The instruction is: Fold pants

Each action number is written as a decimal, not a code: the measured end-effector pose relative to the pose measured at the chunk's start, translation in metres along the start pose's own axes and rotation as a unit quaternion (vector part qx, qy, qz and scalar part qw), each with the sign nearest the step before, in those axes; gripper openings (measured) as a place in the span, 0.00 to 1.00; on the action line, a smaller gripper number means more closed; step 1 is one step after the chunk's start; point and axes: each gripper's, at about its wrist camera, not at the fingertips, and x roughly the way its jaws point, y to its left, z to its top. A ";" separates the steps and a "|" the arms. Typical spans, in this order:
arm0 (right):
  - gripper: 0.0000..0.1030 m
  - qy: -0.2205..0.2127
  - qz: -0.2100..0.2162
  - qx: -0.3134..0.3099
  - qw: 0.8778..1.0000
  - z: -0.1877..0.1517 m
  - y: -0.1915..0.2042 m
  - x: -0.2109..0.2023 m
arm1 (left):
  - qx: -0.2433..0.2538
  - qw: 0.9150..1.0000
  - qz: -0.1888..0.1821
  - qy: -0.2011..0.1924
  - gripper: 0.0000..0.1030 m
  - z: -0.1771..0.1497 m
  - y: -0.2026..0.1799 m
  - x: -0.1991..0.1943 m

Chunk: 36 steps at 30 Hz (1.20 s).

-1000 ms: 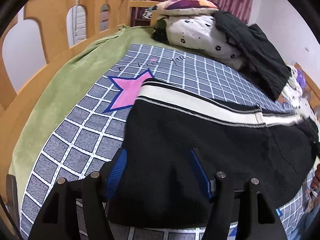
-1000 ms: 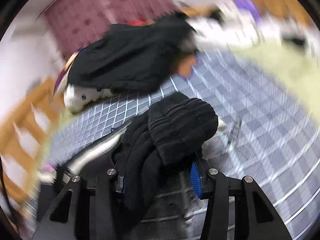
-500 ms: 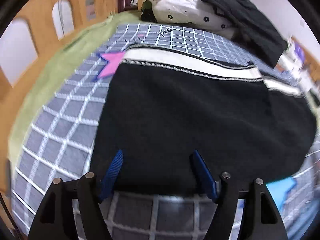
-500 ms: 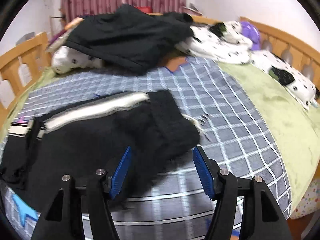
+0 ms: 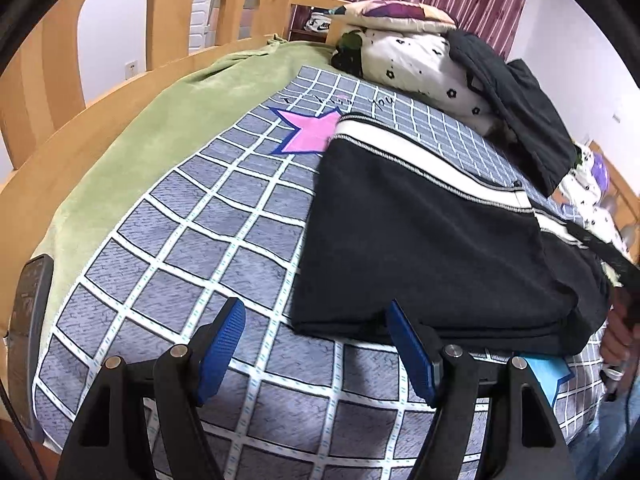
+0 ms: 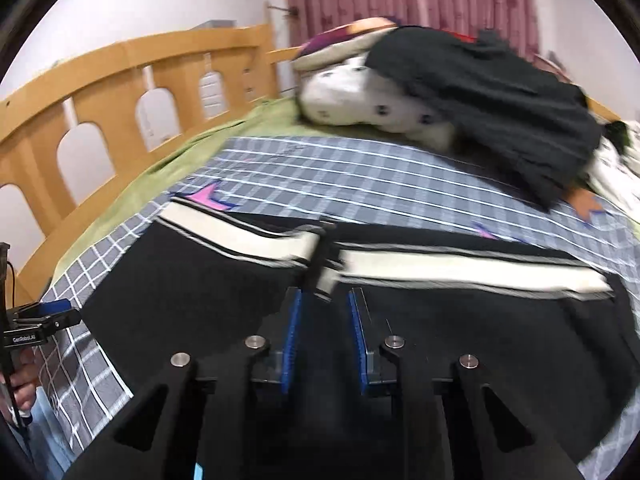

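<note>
The black pants (image 5: 432, 240) with a cream side stripe lie folded on the grey checked blanket (image 5: 208, 240). My left gripper (image 5: 316, 344) is open and empty, just off the pants' near left corner. In the right wrist view the pants (image 6: 440, 340) spread flat across the bed, the stripe running left to right. My right gripper (image 6: 324, 328) hovers over the black cloth near the stripe's break, jaws narrowed with a gap between them and nothing held. The left gripper (image 6: 40, 320) shows at that view's left edge.
A pile of white spotted bedding (image 5: 420, 64) and dark clothes (image 5: 524, 116) sits at the back of the bed. A wooden headboard (image 6: 120, 92) runs along the left. A green sheet (image 5: 152, 128) lies under the blanket. A dark device (image 5: 28, 320) rests at the left edge.
My left gripper has drawn back off the pants toward their left corner. My right gripper has let go of the bunched cloth, swung over the flat pants, and its jaws have narrowed.
</note>
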 end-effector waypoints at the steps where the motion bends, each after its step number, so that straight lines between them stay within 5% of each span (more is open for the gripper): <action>1: 0.25 0.009 0.007 0.001 1.000 0.002 0.005 0.009 | 0.000 1.000 -0.005 -0.003 0.69 0.001 0.001 0.001; 5: 0.35 0.042 0.027 0.018 0.999 0.004 0.012 0.041 | 0.008 1.000 -0.028 -0.004 0.69 0.003 -0.003 0.007; 6: 0.29 0.052 0.017 0.014 0.998 0.004 0.014 0.050 | 0.014 1.000 -0.025 0.001 0.69 0.003 -0.005 0.011; 7: 0.06 0.058 -0.002 0.008 0.998 0.004 0.015 0.056 | 0.018 1.000 -0.024 0.005 0.69 0.002 -0.006 0.015; 10: 0.06 0.002 -0.015 0.018 1.000 0.010 0.003 0.044 | 0.021 0.999 -0.026 0.015 0.69 -0.001 -0.006 0.023; 14: 0.07 0.029 -0.015 0.041 0.999 0.009 -0.003 0.056 | 0.002 0.998 -0.057 0.004 0.69 0.000 0.000 0.022; 17: 0.13 0.060 -0.027 0.020 0.998 0.003 0.004 0.061 | -0.014 0.996 -0.083 0.001 0.69 -0.001 0.005 0.018; 21: 0.47 0.023 -0.036 0.051 0.998 -0.006 -0.007 0.025 | -0.036 0.995 -0.094 0.002 0.69 0.000 0.010 0.021; 24: 0.48 0.022 -0.047 0.034 0.998 -0.018 -0.009 0.002 | -0.070 0.992 -0.101 0.037 0.67 0.002 0.012 0.040; 29: 0.48 0.041 -0.092 -0.007 0.995 -0.050 -0.024 -0.032 | -0.080 0.991 -0.100 0.036 0.57 0.002 0.006 0.045; 32: 0.48 0.046 -0.128 0.018 0.991 -0.073 -0.051 -0.038 | -0.094 0.988 -0.115 0.032 0.55 -0.001 0.011 0.047; 36: 0.48 0.071 -0.080 0.094 0.990 -0.100 -0.087 -0.019 | -0.123 0.984 -0.124 0.023 0.55 -0.003 0.017 0.050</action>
